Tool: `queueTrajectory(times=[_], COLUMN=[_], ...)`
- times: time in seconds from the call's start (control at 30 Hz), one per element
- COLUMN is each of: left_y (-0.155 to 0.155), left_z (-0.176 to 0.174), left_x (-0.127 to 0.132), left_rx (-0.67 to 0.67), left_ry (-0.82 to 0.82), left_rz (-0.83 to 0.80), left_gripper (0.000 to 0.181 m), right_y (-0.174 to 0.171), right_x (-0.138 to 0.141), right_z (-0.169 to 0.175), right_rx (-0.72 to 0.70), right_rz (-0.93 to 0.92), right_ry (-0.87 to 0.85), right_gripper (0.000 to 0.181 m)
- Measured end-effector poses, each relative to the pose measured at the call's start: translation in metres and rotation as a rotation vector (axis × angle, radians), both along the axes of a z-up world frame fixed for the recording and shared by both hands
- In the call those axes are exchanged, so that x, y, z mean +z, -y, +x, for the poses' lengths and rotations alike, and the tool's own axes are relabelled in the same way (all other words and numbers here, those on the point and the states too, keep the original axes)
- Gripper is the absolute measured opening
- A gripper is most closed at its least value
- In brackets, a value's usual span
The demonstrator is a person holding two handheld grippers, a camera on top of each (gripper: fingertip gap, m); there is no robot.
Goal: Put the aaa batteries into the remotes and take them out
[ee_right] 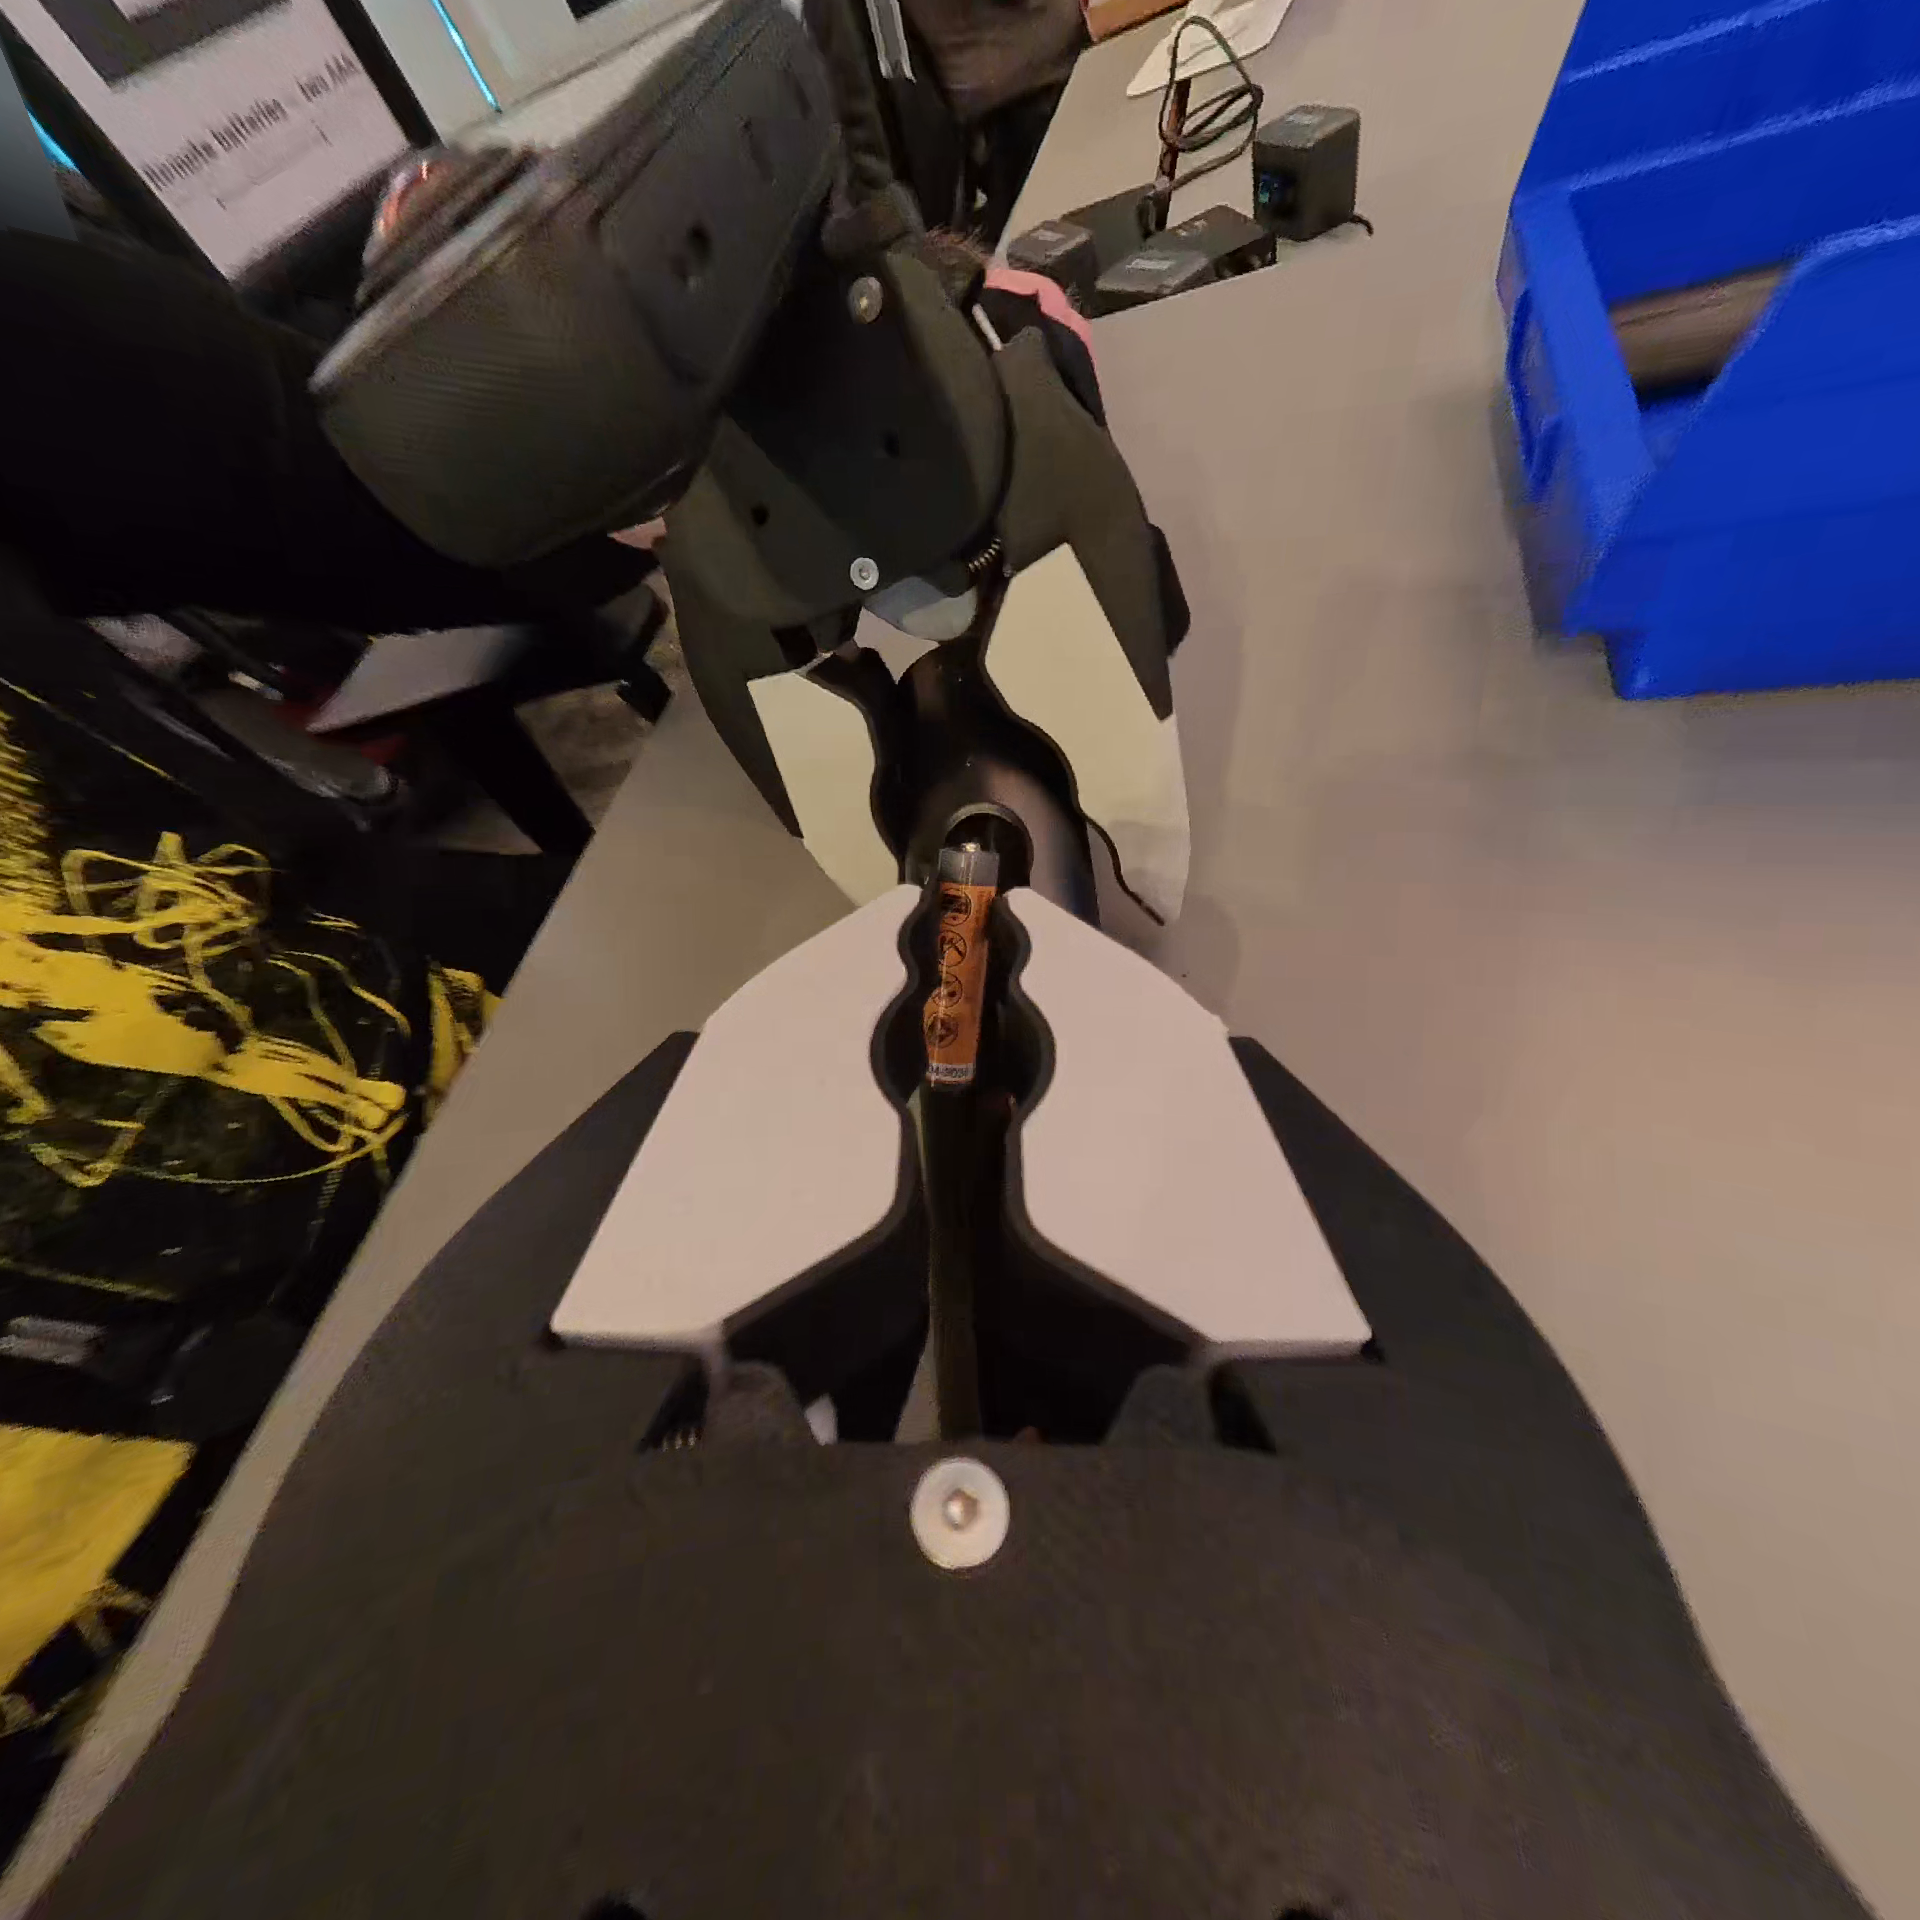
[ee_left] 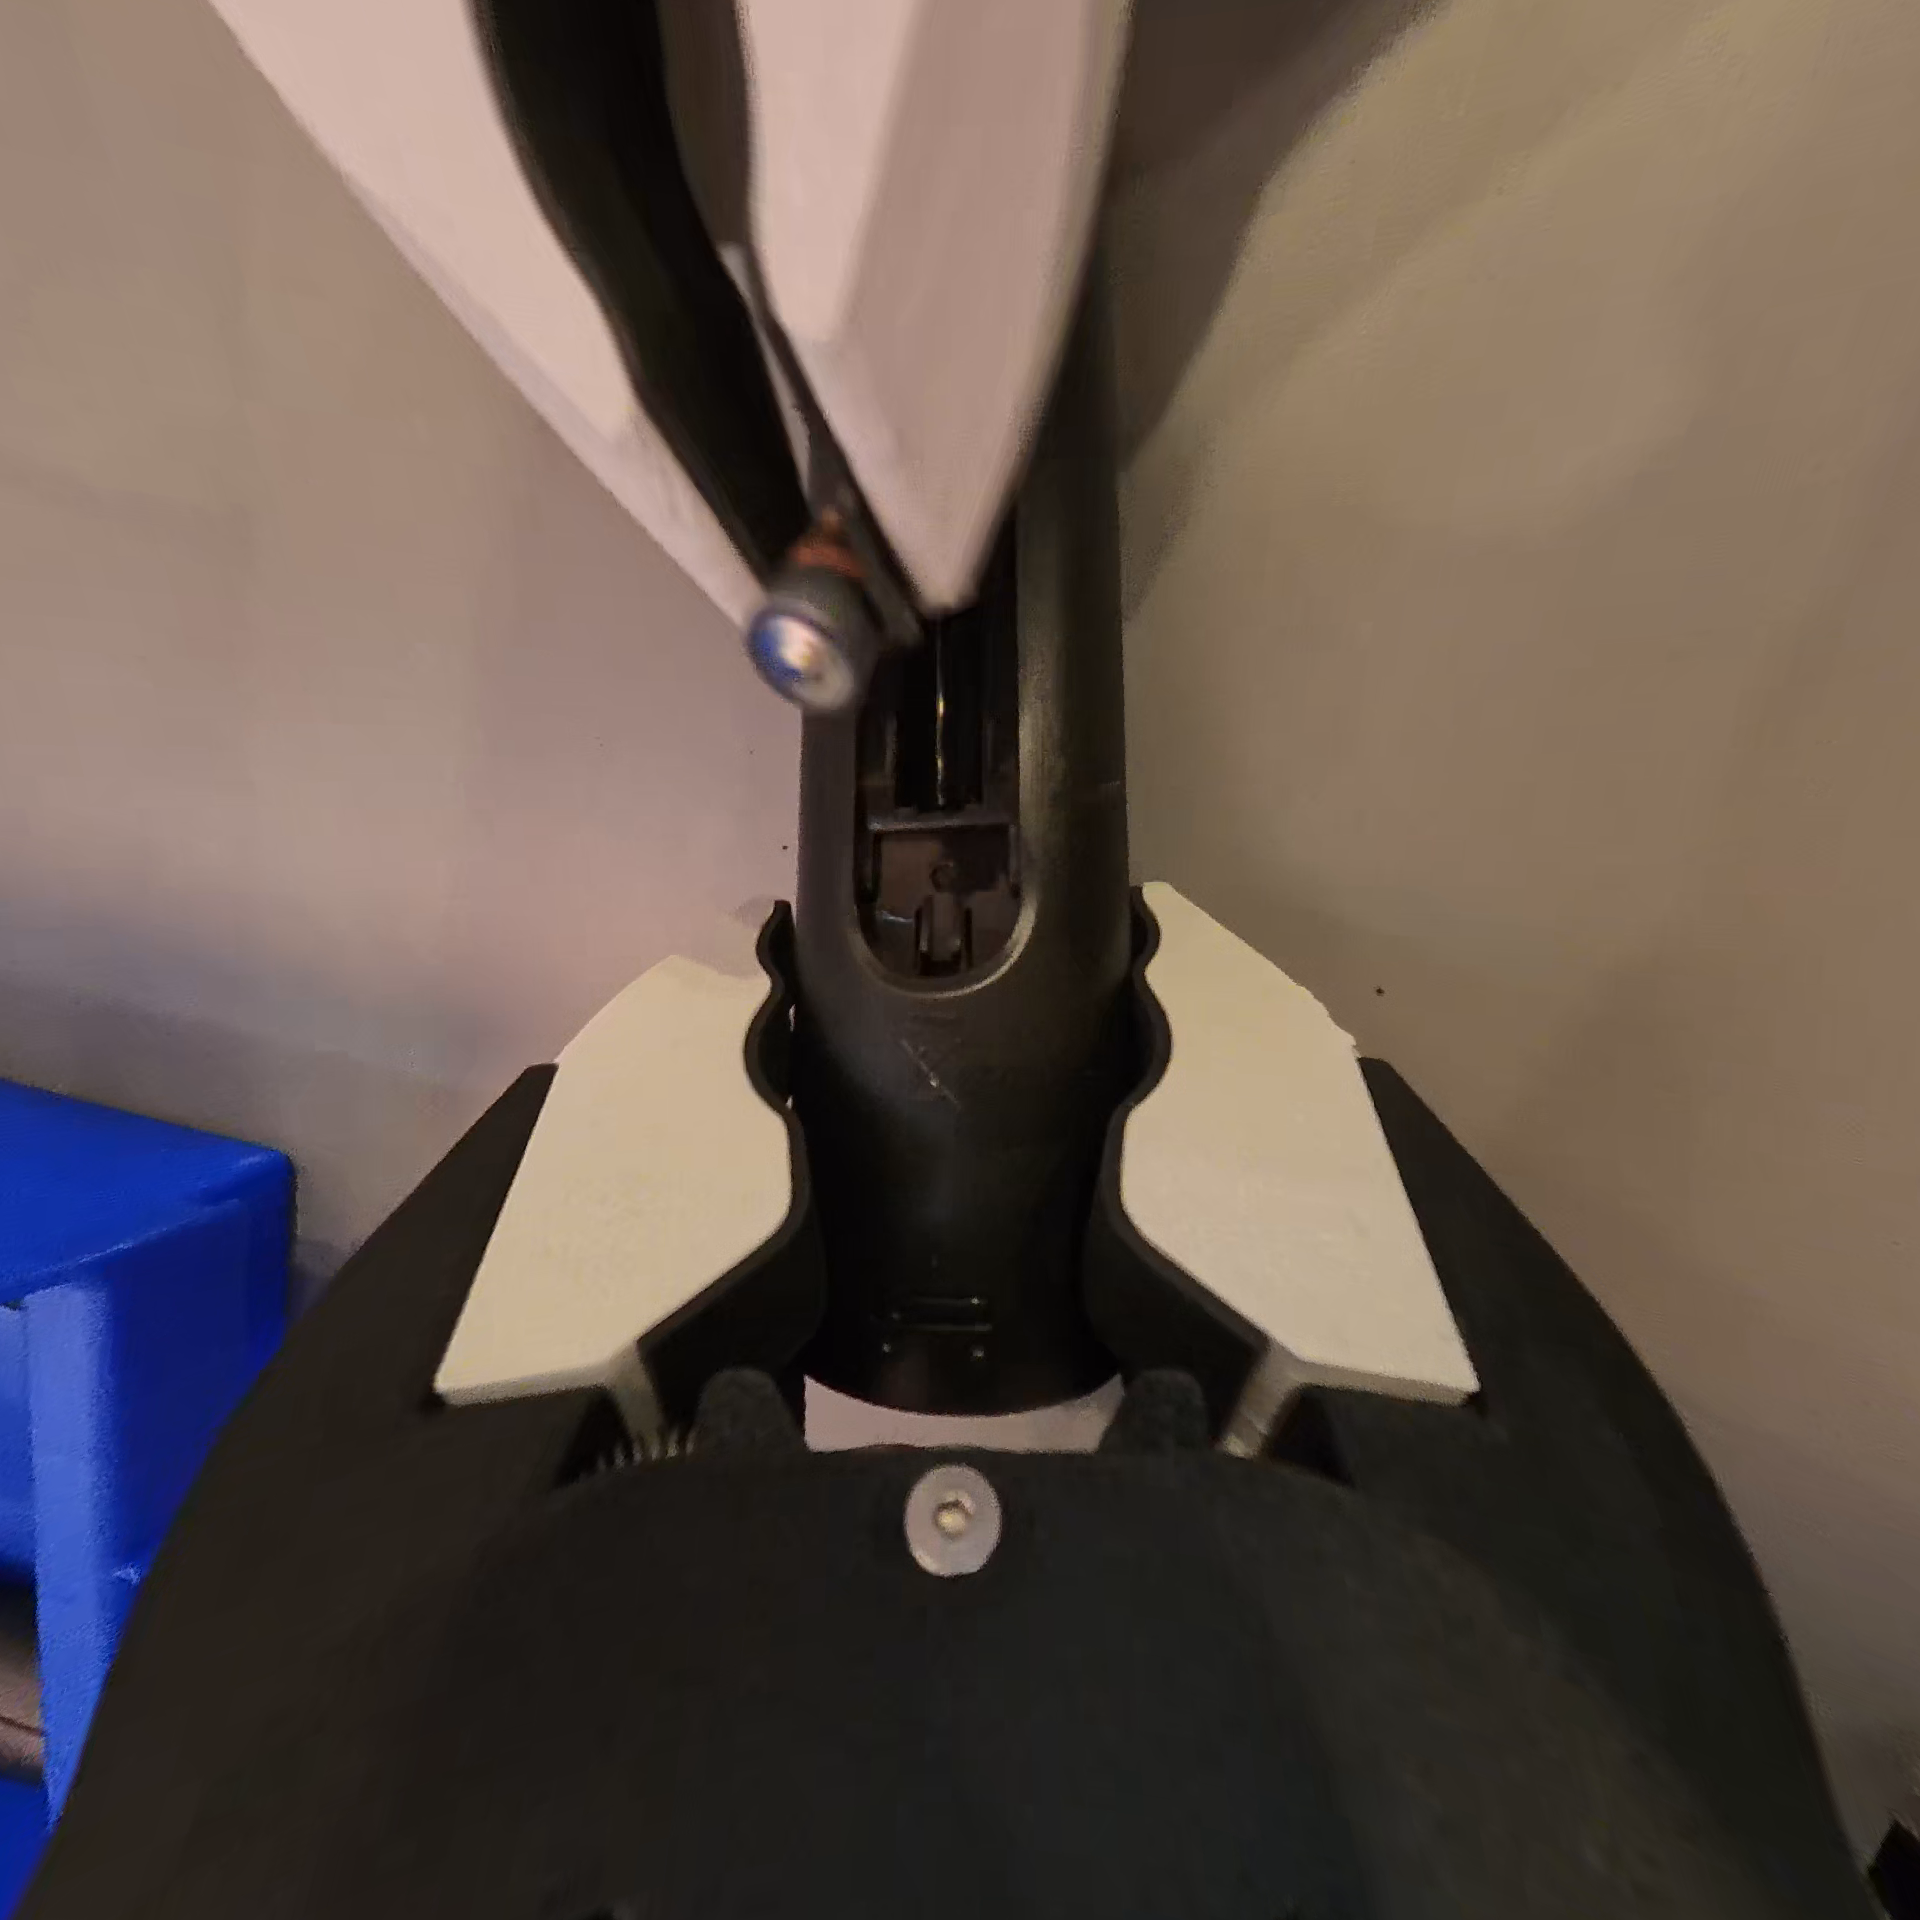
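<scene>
My left gripper (ee_left: 956, 925) is shut on a black remote (ee_left: 935, 1143) and holds it pointing forward above the grey table. The remote's battery compartment (ee_left: 940, 862) faces the camera, open, with its back cover off. My right gripper (ee_right: 964, 904) is shut on an orange and black AAA battery (ee_right: 958, 987). It reaches in from the top of the left wrist view (ee_left: 862, 603), where the battery's metal end (ee_left: 800, 657) sits at the compartment's far end. In the right wrist view the battery's front tip meets the remote (ee_right: 1039, 821) held by the left gripper (ee_right: 997, 810).
A blue plastic bin (ee_right: 1714, 364) stands on the table (ee_right: 1455, 1039) at the right and also shows in the left wrist view (ee_left: 114, 1299). Black charger boxes and a cable (ee_right: 1195, 239) lie at the back. The table edge runs along the left, by a person's dark sleeve (ee_right: 156, 436). The left gripper's tips are roughly 8 cm from the right gripper's.
</scene>
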State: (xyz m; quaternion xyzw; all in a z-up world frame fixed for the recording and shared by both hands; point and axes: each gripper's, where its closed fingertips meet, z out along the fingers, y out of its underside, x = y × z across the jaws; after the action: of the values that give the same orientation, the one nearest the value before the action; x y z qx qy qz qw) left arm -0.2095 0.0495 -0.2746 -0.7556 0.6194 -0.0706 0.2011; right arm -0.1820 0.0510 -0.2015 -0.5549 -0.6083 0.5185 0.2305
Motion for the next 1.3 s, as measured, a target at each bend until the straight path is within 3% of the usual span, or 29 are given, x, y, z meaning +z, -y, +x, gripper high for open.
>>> queueTrajectory(times=[0.63, 0.77, 0.97, 1.1, 1.3], left_y=[-0.001, -0.004, -0.006, -0.012, -0.015], left_z=[-0.001, -0.004, 0.000, 0.003, 0.004], left_x=[-0.001, 0.000, 0.004, 0.011, 0.015], left_rx=[-0.045, -0.042, -0.070, -0.098, -0.147], left_ry=[-0.006, -0.024, -0.055, -0.087, -0.172], left_rz=[0.004, 0.026, 0.066, 0.143, 0.226], left_gripper=[0.060, 0.060, 0.060, 0.060, 0.060], right_y=[0.004, -0.003, -0.002, -0.002, -0.001], right_x=[-0.027, -0.026, -0.012, -0.016, -0.022], right_z=[-0.007, 0.000, -0.007, -0.011, -0.006], right_rx=[0.085, 0.076, 0.066, 0.093, 0.121], right_rz=[0.259, 0.238, -0.134, -0.320, -0.358], right_ry=[0.036, 0.092, 0.186, 0.266, 0.330], right_gripper=[0.009, 0.027, 0.053, 0.046, 0.036])
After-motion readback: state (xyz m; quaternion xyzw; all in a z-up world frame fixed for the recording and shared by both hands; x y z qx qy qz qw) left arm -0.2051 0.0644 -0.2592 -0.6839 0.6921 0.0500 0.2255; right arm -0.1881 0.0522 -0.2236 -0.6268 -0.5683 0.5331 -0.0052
